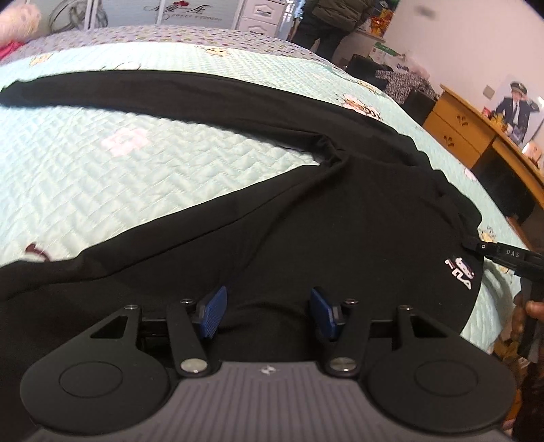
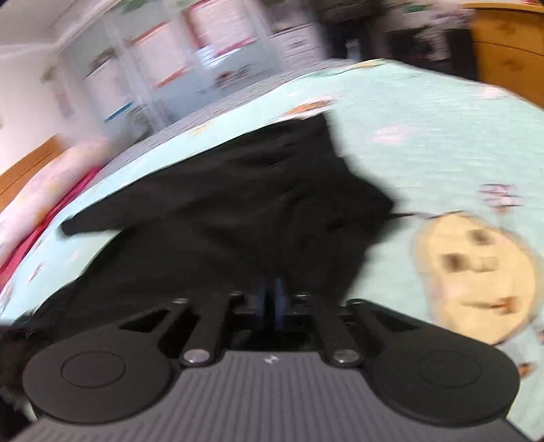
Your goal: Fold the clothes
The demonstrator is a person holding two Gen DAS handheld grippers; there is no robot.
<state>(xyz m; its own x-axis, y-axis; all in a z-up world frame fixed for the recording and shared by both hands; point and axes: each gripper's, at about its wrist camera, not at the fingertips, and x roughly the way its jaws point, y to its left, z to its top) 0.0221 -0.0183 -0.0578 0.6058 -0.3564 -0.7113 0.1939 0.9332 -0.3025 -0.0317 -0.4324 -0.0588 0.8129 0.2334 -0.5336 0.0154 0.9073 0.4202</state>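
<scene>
Mint quilted bedspread (image 1: 102, 170) with cartoon prints, wooden desk (image 1: 476, 136), white drawers (image 1: 261, 17), standing person (image 1: 326, 23)

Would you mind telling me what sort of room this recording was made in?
Most likely a home bedroom: a black garment lies on a bed with a quilted mint bedspread, beside a wooden desk and white drawers.

A home bedroom: bed (image 1: 102, 190) under a quilted cartoon-print coverlet, white wardrobe (image 1: 190, 12), wooden desk (image 1: 476, 132), framed portrait photo (image 1: 515, 105).
</scene>
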